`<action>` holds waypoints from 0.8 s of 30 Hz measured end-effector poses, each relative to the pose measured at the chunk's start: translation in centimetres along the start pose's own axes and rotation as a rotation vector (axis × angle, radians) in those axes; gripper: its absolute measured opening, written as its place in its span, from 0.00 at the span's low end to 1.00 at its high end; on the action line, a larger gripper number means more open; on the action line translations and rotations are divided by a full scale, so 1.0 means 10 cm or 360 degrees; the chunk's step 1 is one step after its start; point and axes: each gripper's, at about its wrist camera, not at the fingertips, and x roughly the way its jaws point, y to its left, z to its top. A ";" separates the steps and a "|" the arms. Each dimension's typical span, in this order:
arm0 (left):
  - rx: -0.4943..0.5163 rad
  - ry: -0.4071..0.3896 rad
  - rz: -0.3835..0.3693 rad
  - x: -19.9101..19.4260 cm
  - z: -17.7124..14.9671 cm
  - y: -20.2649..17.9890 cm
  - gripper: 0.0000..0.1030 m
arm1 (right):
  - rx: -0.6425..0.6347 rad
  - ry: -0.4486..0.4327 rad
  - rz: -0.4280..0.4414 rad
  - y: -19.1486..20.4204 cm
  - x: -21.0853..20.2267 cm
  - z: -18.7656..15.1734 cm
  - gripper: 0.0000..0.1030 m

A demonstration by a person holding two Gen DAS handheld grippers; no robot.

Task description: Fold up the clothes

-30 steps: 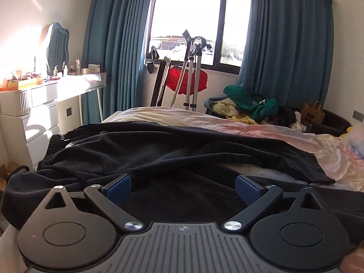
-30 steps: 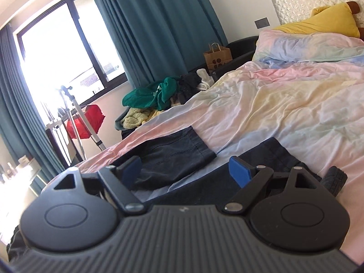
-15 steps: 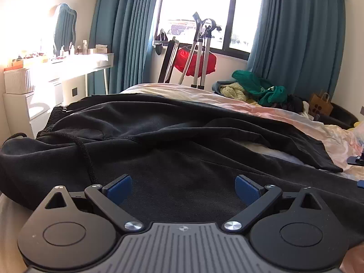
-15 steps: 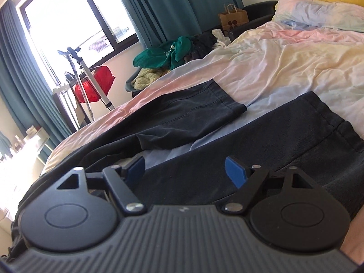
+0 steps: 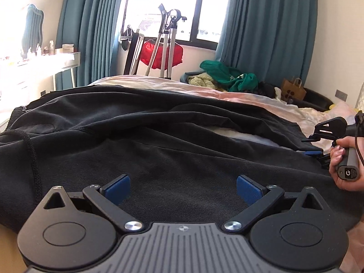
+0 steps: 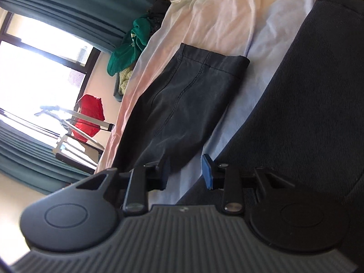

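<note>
Black trousers (image 5: 182, 136), pastel bedsheet (image 6: 223, 11)

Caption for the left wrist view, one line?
Open left hand-held gripper over black pants spread on a bed; right hand-held gripper at the far hem.

1. Pastel bedsheet (image 5: 238, 95): covers the bed, creased.
2. Teal curtains (image 5: 268, 31): hang at both sides of the bright window (image 5: 163, 4).
3. Red garment (image 5: 161, 54): hangs below the window, behind a metal stand (image 5: 168, 45).
4. Green clothing pile (image 5: 229, 78): lies beyond the bed, on pale yellow fabric.
5. Brown paper bag (image 5: 293, 91): stands upright near the right-hand curtain.
6. White dressing table (image 5: 56, 61): at left, carrying small bottles and a mirror (image 5: 34, 31).
</note>
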 end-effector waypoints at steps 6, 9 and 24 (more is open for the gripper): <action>-0.0065 0.0031 -0.0041 0.17 -0.02 0.07 0.98 | 0.0118 -0.0094 -0.0027 -0.11 0.31 0.12 0.31; -0.0072 0.0083 -0.0020 0.28 -0.04 0.09 0.98 | 0.0140 -0.0146 -0.0023 -0.11 0.39 0.19 0.31; -0.0038 0.0100 0.0009 0.30 -0.06 0.12 0.97 | -0.0231 -0.0456 -0.0032 0.65 -0.13 0.85 0.06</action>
